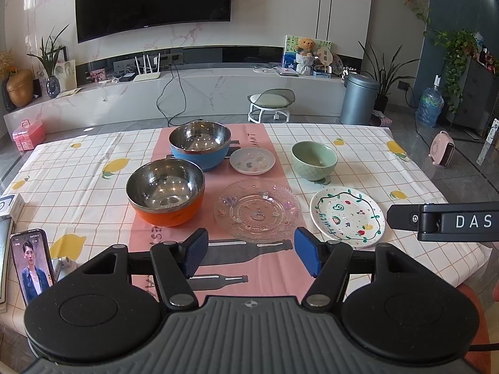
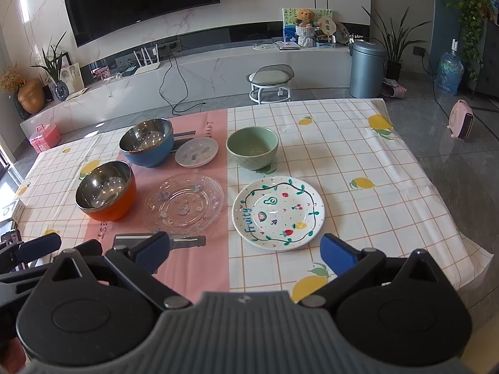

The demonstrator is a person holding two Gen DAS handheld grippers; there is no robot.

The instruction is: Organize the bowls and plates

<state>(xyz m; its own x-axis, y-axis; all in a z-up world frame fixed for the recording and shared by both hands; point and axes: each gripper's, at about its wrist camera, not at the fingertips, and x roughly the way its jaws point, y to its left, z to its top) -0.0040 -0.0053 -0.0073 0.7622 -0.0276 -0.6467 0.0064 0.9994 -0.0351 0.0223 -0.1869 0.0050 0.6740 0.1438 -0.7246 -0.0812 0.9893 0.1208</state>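
Both tools are hovering at the near edge of the worktop [image 2: 358, 155], which is lying under a lemon-print checked cloth; the left hand-held gripper [image 1: 251, 255] is gaping with nothing between its blue pads, just short of the clear patterned glass plate [image 1: 258, 209], and the right hand-held gripper [image 2: 244, 254] is likewise spread and empty before the white fruit-painted ceramic plate [image 2: 278, 212]. The orange steel-lined bowl [image 1: 167, 193] is sitting left of the glass plate; farther back the blue steel-lined bowl [image 1: 199, 146], the small white decorated saucer [image 1: 252, 160] and the pale green ceramic bowl [image 1: 314, 159] are standing in a row, left to right.

table [image 2: 358, 155]: lemon-check cloth [image 2: 343, 205], pink runner [image 2: 199, 268], perhaps overlaid.
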